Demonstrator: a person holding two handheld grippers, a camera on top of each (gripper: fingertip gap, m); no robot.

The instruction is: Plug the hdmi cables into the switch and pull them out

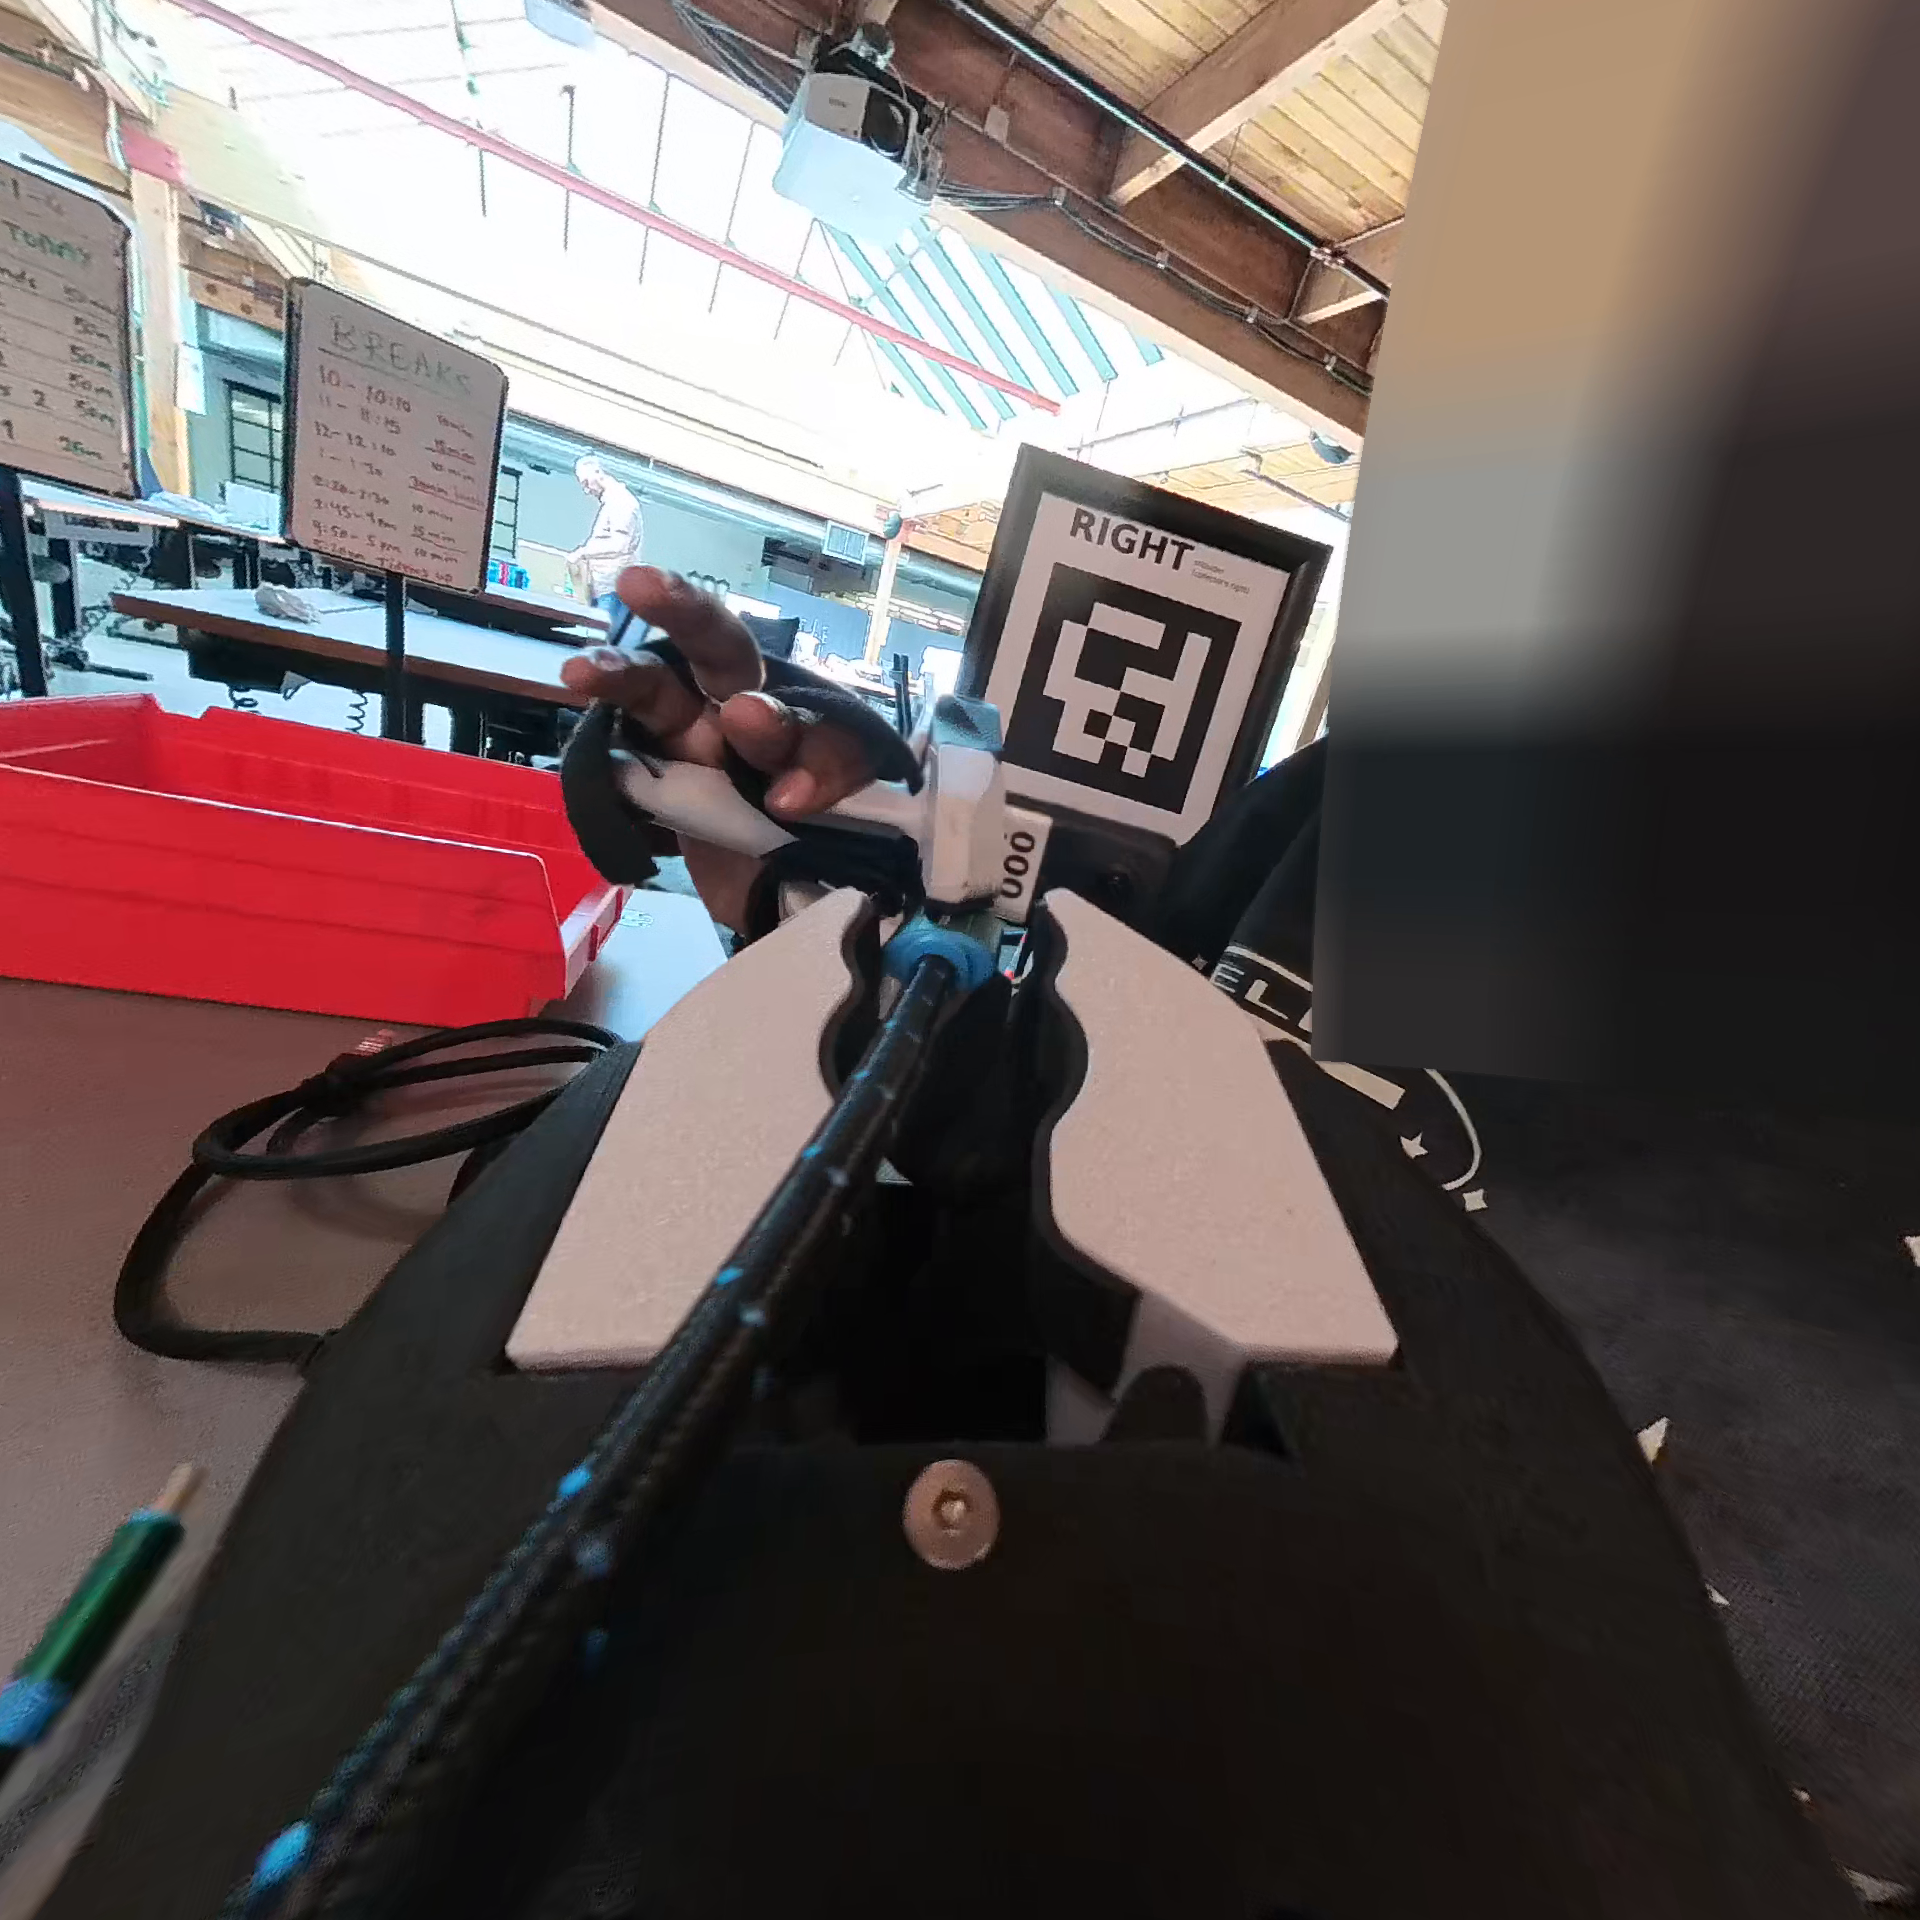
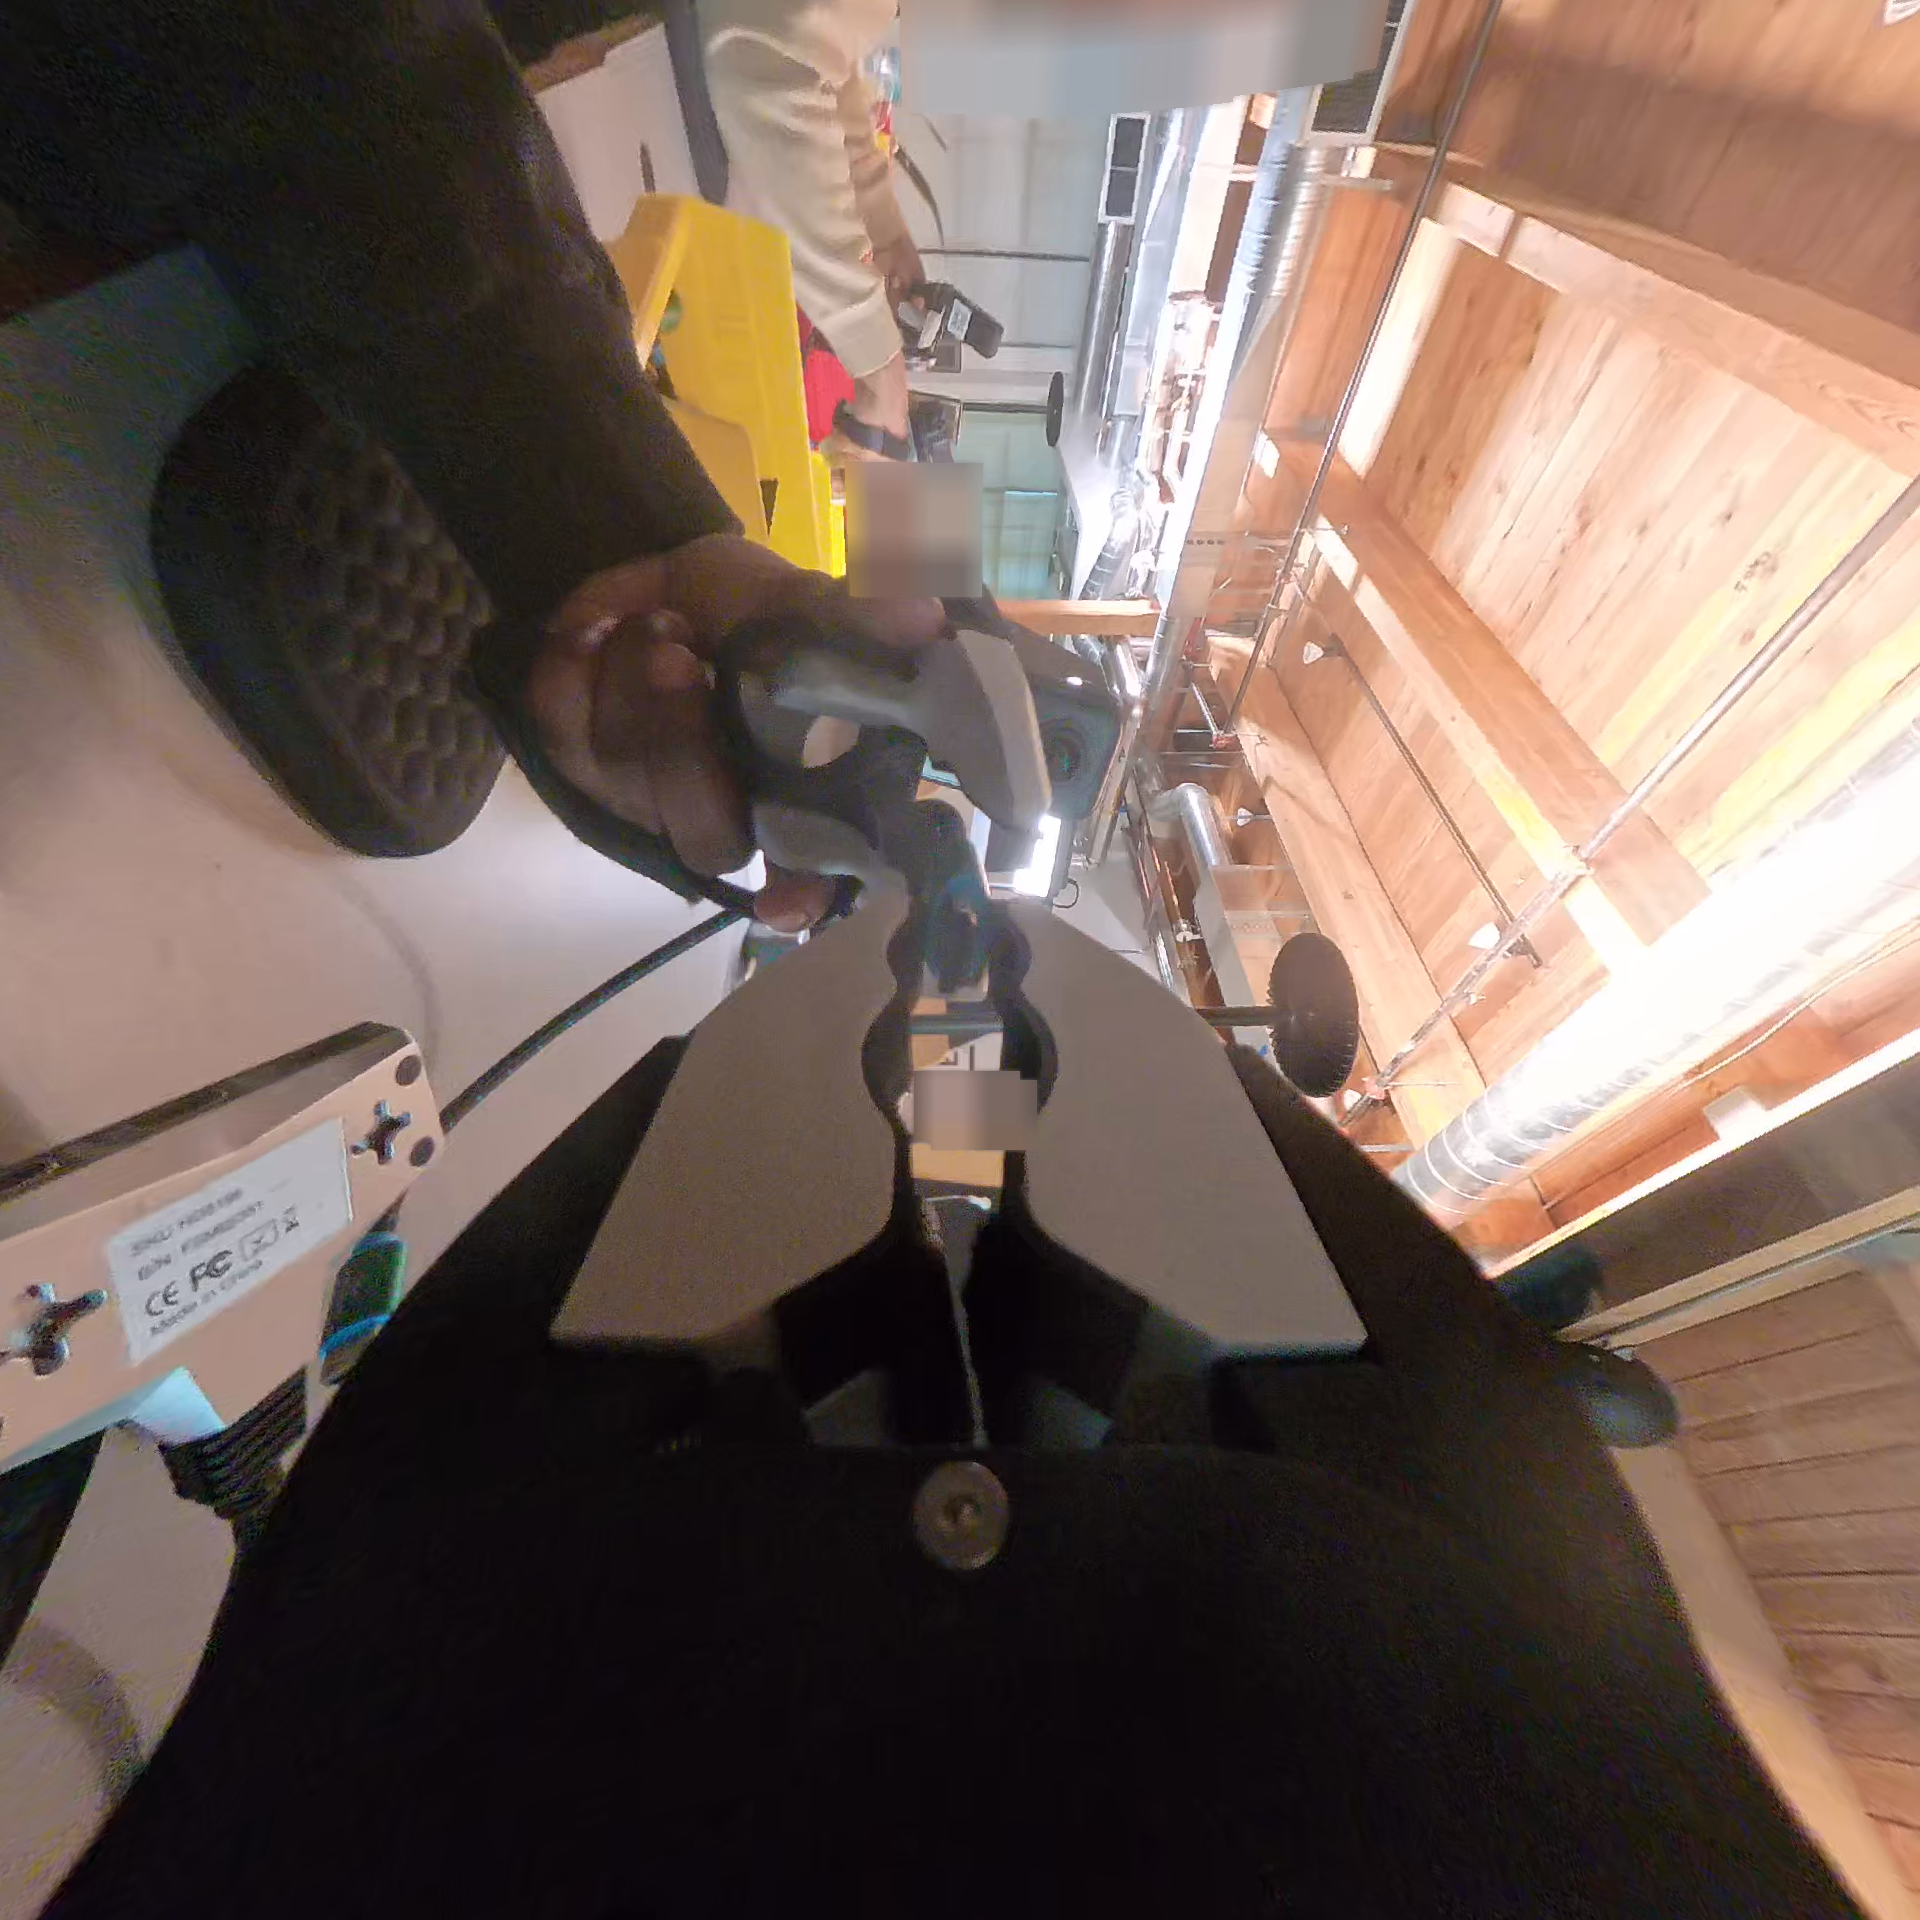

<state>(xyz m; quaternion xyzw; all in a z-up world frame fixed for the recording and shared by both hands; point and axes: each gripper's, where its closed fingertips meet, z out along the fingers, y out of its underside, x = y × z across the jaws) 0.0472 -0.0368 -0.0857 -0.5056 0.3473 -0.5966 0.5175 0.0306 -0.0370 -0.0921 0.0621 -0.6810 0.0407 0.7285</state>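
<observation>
Left gripper point(image 1: 951, 971), fingers closed on braided HDMI cable point(image 1: 727, 1288) whose long axis runs forward to its blue-collared end between right gripper point(image 2: 951, 961) tips, grip unclear; switch point(image 2: 208, 1226) near-left of right gripper.

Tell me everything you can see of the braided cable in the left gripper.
The braided cable is black with blue flecks and looks like woven fabric. It runs taut from the lower left up between the left gripper fingers, ending in a blue collar at their tips. Whether the fingers clamp it is unclear.
</observation>
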